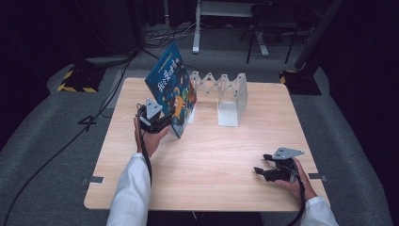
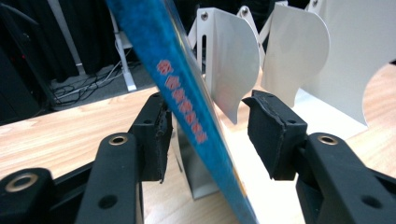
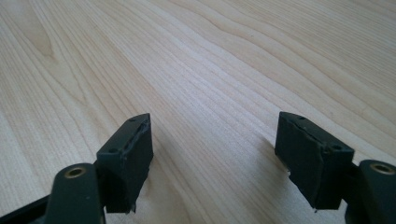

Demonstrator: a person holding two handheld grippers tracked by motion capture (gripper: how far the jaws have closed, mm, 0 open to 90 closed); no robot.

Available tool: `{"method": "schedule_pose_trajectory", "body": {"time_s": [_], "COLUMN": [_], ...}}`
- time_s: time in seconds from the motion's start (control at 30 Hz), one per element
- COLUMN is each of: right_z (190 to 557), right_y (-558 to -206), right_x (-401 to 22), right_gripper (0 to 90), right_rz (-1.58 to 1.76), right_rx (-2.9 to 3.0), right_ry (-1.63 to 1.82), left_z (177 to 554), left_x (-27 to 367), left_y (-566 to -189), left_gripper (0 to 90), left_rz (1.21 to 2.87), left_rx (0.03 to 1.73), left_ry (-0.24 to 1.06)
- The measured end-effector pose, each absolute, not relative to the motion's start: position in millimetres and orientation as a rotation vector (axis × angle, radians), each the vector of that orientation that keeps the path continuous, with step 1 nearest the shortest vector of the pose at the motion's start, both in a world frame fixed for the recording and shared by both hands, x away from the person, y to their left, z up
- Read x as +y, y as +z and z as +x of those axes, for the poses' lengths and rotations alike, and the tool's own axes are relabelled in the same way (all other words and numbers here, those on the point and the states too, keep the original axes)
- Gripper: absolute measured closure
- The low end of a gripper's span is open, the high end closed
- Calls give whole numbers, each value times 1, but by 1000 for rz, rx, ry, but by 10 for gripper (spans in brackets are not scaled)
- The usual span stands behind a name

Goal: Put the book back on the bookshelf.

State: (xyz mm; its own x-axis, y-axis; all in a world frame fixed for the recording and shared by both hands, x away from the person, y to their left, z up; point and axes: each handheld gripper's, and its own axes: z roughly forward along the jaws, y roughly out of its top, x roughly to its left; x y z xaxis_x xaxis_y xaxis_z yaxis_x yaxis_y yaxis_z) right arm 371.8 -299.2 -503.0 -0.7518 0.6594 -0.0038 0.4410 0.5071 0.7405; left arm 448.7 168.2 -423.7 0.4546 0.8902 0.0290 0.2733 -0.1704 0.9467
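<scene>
Left gripper [image 2: 208,135] jaws spread, blue book [image 2: 187,107] leaning between them; right gripper [image 3: 215,158] open above table [image 3: 196,60].

Blue picture book [image 1: 170,87] tilted on edge, leaning beside white accordion rack [image 1: 225,94].

A: From my remote station I see a light wooden table [image 1: 207,155] standing on grey carpet [image 1: 42,141].

B: Confirmed. I note dark surroundings, black cables [image 1: 160,37] on the floor, and white desk legs [image 1: 196,28] beyond.
</scene>
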Motion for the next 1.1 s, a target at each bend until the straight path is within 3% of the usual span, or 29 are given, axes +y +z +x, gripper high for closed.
{"method": "schedule_pose_trajectory", "body": {"time_s": [0.17, 0.63, 1.1], "right_z": [372, 372, 372], "right_y": [-503, -502, -502], "right_x": [-299, -299, -298], "right_gripper": [282, 278, 204], "right_rz": [930, 933, 954], "right_rx": [2463, 2468, 2461], "right_ry": [1091, 1079, 1039], "left_z": [442, 426, 399], "left_x": [173, 175, 175], "left_y": [-419, -413, -408], "left_gripper": [496, 336, 254], "left_rz": [1745, 1835, 1910], "left_rx": [974, 952, 908], "left_ry": [714, 696, 667]}}
